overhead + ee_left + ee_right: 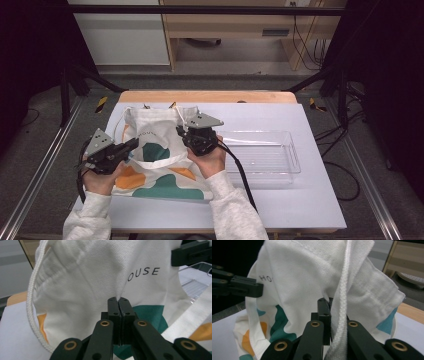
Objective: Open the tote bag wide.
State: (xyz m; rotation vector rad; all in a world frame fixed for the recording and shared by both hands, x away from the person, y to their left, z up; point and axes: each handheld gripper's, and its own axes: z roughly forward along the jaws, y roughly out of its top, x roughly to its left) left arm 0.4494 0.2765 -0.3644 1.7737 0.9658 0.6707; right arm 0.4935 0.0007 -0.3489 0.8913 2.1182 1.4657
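While both tongs pinch the white drawstring bag point(155, 150), the work in hand looks like lifting or spreading its mouth. The left tongs point(117, 300) are clenched on a fold of the cloth just under the printed letters, jaws pressed flat together with the fabric peaking out above them. The right tongs point(327, 302) are clamped on the bag's upper edge, and the woven cord point(340, 315) drapes over the jaws there. The bag lies on the left half of the counter point(300, 210), its top towards the far side, its patterned bottom near the person.

To do this well, I judge the two grips should pull apart evenly and rise together, so the thin fold in the left tongs does not slip out. The cord across the right jaws could snag; keep it slack.

A clear plastic tray point(280, 155) sits just beside the bag on the right, close to the right hand point(212, 160), so swing room is tight there. Open counter lies near the front edge.
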